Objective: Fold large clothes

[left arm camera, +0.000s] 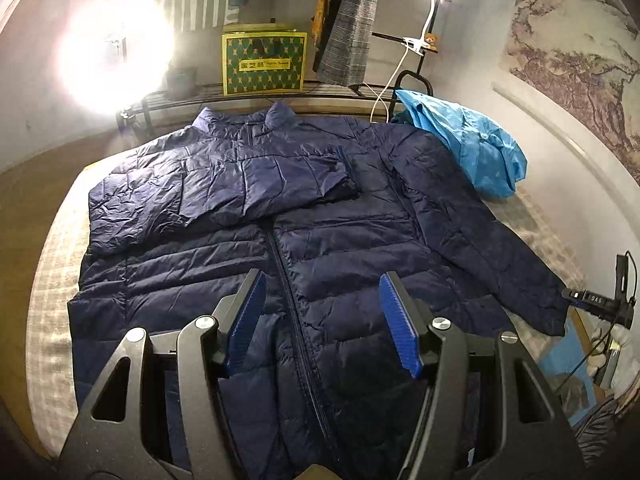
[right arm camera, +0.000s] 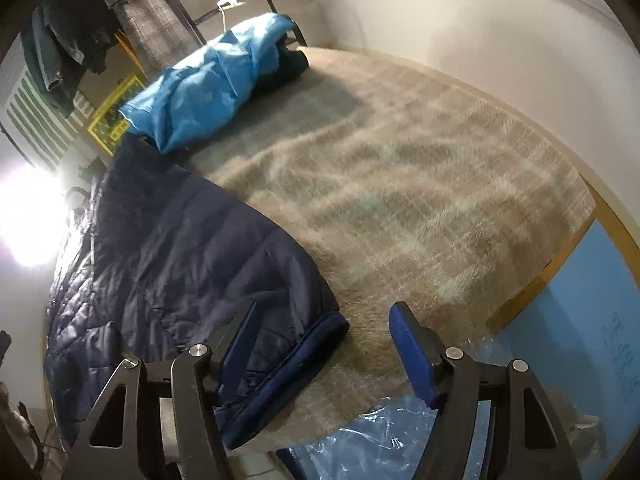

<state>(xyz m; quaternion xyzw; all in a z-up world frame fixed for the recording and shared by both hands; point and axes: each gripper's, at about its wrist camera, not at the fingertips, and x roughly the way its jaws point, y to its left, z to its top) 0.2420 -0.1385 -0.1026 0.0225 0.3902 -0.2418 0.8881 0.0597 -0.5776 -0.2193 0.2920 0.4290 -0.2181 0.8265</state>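
Note:
A navy puffer jacket point(left arm camera: 344, 240) lies front-up and zipped on the plaid bed cover point(right arm camera: 420, 180). One sleeve point(left arm camera: 224, 184) is folded across its chest. The other sleeve point(left arm camera: 480, 232) runs out to the right and ends in a cuff point(right arm camera: 316, 344). My left gripper point(left arm camera: 322, 280) hovers open above the jacket's lower front, its blue pads either side of the zipper with nothing pinched. My right gripper point(right arm camera: 322, 312) stands open over the cuff, which lies nearer the left finger point(right arm camera: 236, 336); the pads do not press on it. The left wrist view shows that gripper point(left arm camera: 580, 298) at the sleeve's end.
A crumpled light-blue garment point(right arm camera: 208, 80) lies at the back of the bed over something dark. Behind it stand a metal rack with a green-and-yellow box point(left arm camera: 264, 62), hanging clothes and two glaring lamps. A wall runs along the far side. A blue panel point(right arm camera: 580, 300) and clear plastic lie past the bed's near edge.

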